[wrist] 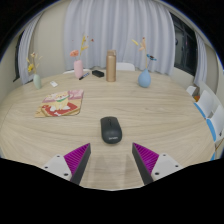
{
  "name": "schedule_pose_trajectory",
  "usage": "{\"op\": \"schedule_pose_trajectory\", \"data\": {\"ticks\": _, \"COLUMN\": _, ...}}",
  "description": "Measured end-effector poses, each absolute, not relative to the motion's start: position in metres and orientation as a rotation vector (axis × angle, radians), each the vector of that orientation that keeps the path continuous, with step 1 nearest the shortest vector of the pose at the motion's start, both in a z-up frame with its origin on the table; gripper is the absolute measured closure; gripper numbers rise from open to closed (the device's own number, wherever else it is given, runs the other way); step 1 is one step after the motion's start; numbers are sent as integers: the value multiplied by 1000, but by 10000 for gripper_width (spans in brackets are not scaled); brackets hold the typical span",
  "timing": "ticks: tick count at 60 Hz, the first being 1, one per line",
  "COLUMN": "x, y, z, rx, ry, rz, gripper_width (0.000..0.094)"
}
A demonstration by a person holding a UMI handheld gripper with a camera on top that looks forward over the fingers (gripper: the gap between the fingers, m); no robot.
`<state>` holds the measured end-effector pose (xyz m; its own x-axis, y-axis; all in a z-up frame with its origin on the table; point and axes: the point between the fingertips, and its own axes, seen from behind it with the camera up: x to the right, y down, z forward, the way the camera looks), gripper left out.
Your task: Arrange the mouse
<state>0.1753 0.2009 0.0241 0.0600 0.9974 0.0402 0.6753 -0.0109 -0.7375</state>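
Looking forward from the gripper view, the black mouse (110,129) lies on the wooden bench (150,112) just ahead of the fingers (77,158) and centred on the gap between them, its long axis running straight away from the gripper (112,158). The fingers stand wide apart and hold nothing. A straight advance should bracket the mouse across its narrow width.

Soft daylight — fisheye-bent edges (dim).

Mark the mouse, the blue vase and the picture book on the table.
mouse (110,129), gripper view, top shell.
blue vase (145,78), gripper view, body.
picture book (62,103), gripper view, cover's middle.
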Motion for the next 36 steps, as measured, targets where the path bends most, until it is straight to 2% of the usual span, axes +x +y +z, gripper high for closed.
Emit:
{"op": "schedule_pose_trajectory", "data": {"ticks": 16, "x": 117, "y": 204, "z": -6, "rx": -1734, "ry": -1712, "rz": 660, "gripper_width": 77}}
{"op": "schedule_pose_trajectory", "data": {"ticks": 30, "x": 87, "y": 201, "z": -13, "rx": -1759, "ry": -1715, "rz": 684, "gripper_width": 88}}
{"op": "schedule_pose_trajectory", "data": {"ticks": 34, "x": 84, "y": 199, "z": -14, "rx": -1767, "ry": -1715, "rz": 696, "gripper_width": 134}}
{"op": "schedule_pose_trajectory", "data": {"ticks": 36, "x": 83, "y": 197, "z": -15, "rx": -1773, "ry": -1722, "rz": 705, "gripper_width": 208}}
